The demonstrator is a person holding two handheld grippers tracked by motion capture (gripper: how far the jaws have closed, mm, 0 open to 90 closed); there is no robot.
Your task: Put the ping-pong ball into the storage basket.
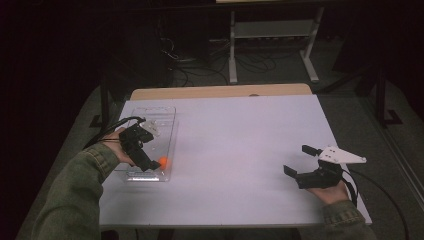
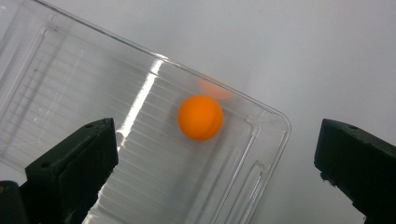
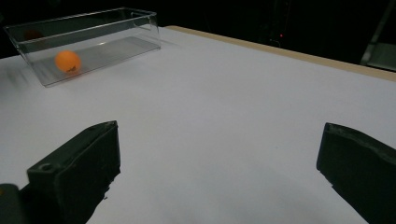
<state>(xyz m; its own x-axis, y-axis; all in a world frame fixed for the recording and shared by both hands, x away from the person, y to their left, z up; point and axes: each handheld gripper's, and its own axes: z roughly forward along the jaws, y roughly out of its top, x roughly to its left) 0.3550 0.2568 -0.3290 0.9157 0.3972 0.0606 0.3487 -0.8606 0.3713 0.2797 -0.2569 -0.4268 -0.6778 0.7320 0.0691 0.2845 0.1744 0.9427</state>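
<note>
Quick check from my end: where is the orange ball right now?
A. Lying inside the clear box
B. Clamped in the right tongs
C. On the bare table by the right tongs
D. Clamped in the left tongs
A. The orange ball lies on the floor of the clear box, with the left tongs open above it and not touching it.

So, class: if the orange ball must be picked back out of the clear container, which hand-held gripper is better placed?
The left hand-held gripper: it hangs open right over the clear container holding the orange ball. The right hand-held gripper sits across the table.
</note>
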